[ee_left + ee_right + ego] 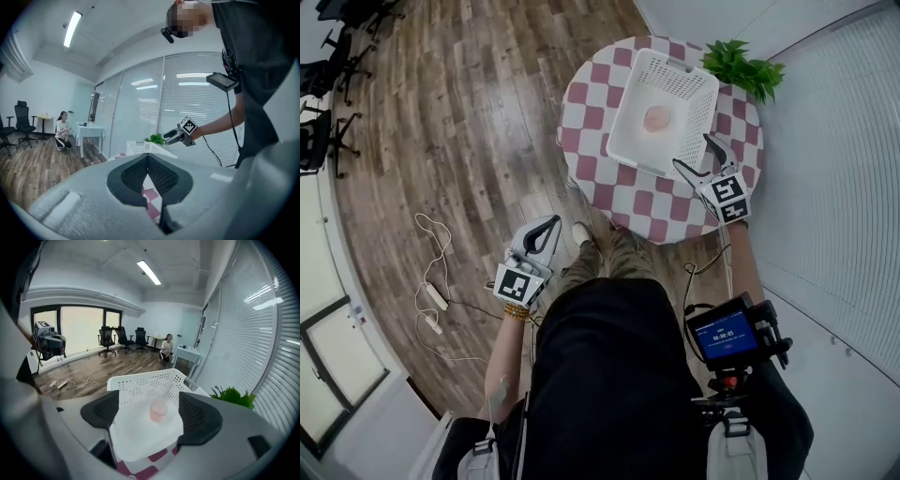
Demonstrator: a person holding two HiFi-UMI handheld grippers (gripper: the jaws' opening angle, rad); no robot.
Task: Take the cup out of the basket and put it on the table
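Tabletop basket [695, 86], cup [657, 119] inside, beyond right tongs [691, 150]

an office is indicated by swivel chairs [107, 339] along the windows [79, 326], blind-covered glass partitions [197, 108] and a ceiling strip light [149, 272].

a green plant [742, 64] stands near the window blinds [834, 169]. a white power strip [437, 297] with its cable lies on the wooden floor [487, 122]; black office chairs [317, 139] stand apart.
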